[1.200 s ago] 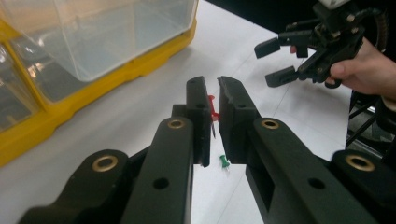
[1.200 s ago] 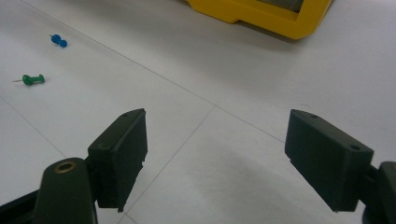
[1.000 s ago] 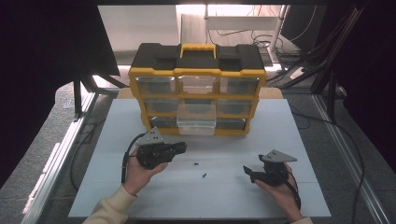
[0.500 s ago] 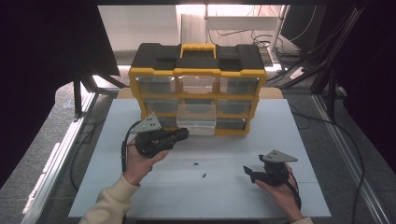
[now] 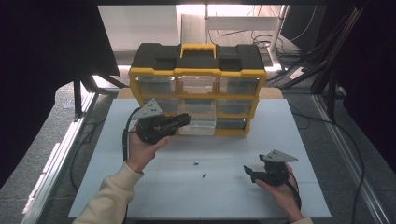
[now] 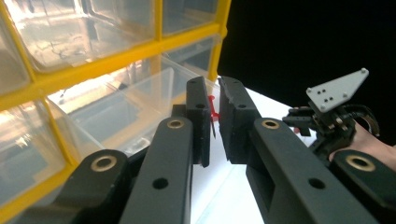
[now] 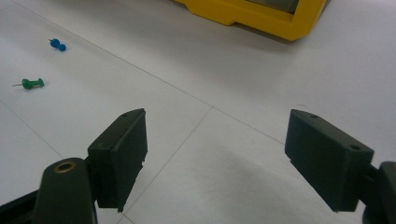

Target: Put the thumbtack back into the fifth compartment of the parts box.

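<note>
Left gripper [image 6: 214, 122] pinches a red pushpin [image 6: 213, 113], mostly hidden between its jaws, at the organizer's open drawer [image 6: 112, 105]; right gripper [image 7: 215, 154], jaws spread, rests over bare table [image 7: 261, 74] at 5 o'clock.

Push pins: three, namely one red pin [image 6: 212, 112], one blue pin [image 7: 58, 45], one green pin [image 7: 31, 84]. Organiser cabinets [image 5: 198, 72]: one. Grippers: two.

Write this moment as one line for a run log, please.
left gripper: shut on red pushpin, at open drawer | right gripper: open, empty | blue pushpin, green pushpin: on table
</note>
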Tool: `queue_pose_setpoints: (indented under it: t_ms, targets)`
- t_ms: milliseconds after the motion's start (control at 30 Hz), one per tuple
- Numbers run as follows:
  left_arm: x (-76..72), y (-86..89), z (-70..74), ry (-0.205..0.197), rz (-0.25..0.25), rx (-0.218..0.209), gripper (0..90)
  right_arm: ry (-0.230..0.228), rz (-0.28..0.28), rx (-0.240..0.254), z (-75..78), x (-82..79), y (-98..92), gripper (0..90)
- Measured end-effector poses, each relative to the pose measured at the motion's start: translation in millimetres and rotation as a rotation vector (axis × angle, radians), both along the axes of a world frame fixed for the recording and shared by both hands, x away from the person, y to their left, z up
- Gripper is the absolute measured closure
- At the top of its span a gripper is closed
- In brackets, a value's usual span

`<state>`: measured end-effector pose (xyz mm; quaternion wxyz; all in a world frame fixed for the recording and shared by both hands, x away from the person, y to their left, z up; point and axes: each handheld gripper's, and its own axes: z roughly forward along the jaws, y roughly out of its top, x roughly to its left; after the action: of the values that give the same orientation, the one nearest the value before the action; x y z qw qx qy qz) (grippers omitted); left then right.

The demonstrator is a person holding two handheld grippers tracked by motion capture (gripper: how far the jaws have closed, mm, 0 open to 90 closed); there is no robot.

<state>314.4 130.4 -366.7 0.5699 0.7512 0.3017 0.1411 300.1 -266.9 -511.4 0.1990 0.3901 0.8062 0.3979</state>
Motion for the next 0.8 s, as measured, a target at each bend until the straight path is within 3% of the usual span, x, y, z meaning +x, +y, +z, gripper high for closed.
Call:
queue_pose_setpoints:
  t_ms: [300,800]
  targets:
    - [12.8,-0.9,1.9,-0.003,0.030,0.012,82.4,0.001,-0.002,0.001,0.0,0.1,0.0,21.4]
    - [43.9,-13.4,-10.5,0.042,0.067,0.055,82.1,0.002,0.004,0.001,-0.6,0.4,0.0,21.5]
